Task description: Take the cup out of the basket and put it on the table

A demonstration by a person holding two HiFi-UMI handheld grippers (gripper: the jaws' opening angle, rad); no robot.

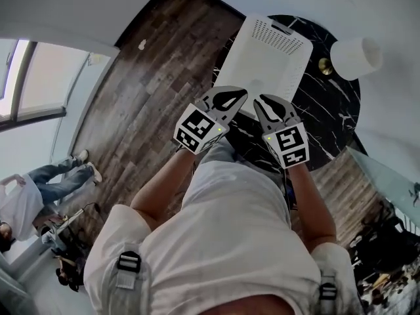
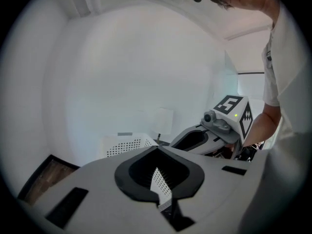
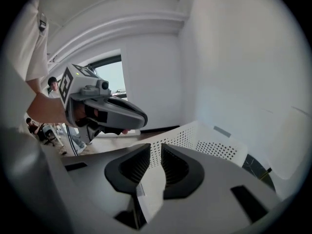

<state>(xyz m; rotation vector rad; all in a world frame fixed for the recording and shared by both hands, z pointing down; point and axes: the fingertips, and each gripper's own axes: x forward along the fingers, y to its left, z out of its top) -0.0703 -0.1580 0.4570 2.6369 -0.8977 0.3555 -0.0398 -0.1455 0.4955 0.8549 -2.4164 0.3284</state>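
Observation:
A white perforated basket stands on a round black marble table. No cup shows in any view, and the basket's inside looks plain white from above. Both grippers hang side by side over the table's near edge, just short of the basket. My left gripper is shut with nothing in it. My right gripper is open. Only the basket wall shows through its narrow gap. The basket's rim lies just beyond the left jaws.
A white lamp shade on a brass base stands at the table's far right. Wood plank floor runs to the left of the table. A person sits far off at the lower left. A white wall lies behind the basket.

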